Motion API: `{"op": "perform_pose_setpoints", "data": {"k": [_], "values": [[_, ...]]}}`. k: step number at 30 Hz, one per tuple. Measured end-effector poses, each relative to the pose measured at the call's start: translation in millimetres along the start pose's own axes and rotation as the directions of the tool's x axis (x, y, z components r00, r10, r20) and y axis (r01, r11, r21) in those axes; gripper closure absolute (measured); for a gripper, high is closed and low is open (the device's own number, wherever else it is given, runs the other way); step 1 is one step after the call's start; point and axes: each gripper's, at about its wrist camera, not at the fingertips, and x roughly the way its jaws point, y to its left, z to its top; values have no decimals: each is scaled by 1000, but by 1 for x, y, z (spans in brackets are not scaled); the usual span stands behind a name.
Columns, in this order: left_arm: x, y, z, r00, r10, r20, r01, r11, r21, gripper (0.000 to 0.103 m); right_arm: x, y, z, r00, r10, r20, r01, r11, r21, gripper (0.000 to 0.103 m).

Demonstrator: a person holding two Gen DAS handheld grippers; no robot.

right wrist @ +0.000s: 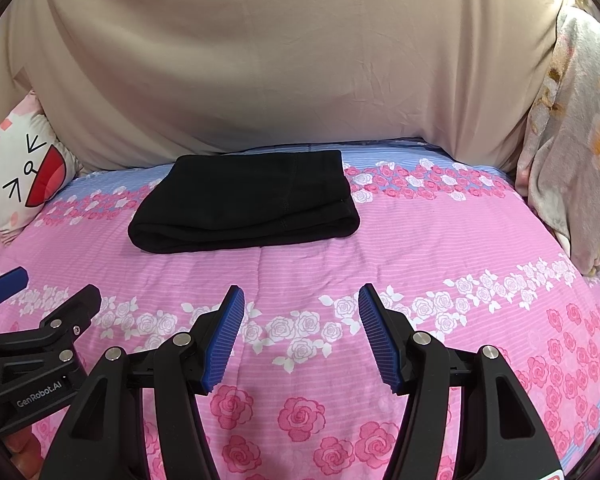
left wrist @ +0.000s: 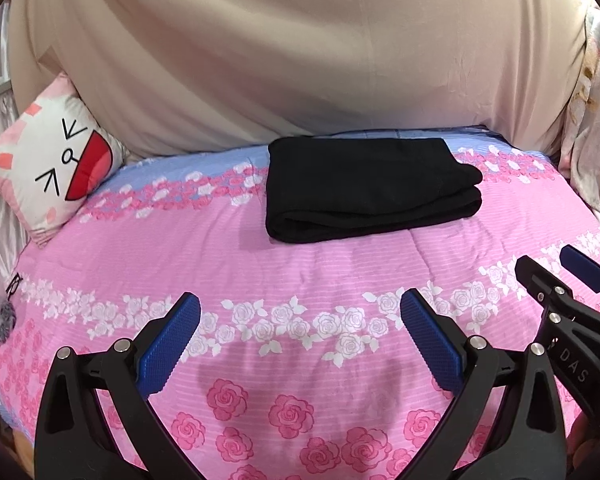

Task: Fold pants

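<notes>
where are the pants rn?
The black pants lie folded on the pink floral bedspread, toward its far edge by the beige curtain, ahead of both open grippers; cat pillow off left.

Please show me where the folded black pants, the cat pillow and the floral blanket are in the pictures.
folded black pants [left wrist: 364, 184]: left wrist view, top layer near its middle.
cat pillow [left wrist: 56, 164]: left wrist view, white face panel.
floral blanket [right wrist: 568, 152]: right wrist view, pale draped fabric at the right side.
</notes>
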Motion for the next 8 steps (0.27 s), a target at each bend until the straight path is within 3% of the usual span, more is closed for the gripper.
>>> {"op": "perform_pose_setpoints", "data": {"k": [8], "values": [[7,-1,-1,999,-3,-44,3,1000,3,5,1,-1,0,1000,0,0,0,1000,0,44]]}}
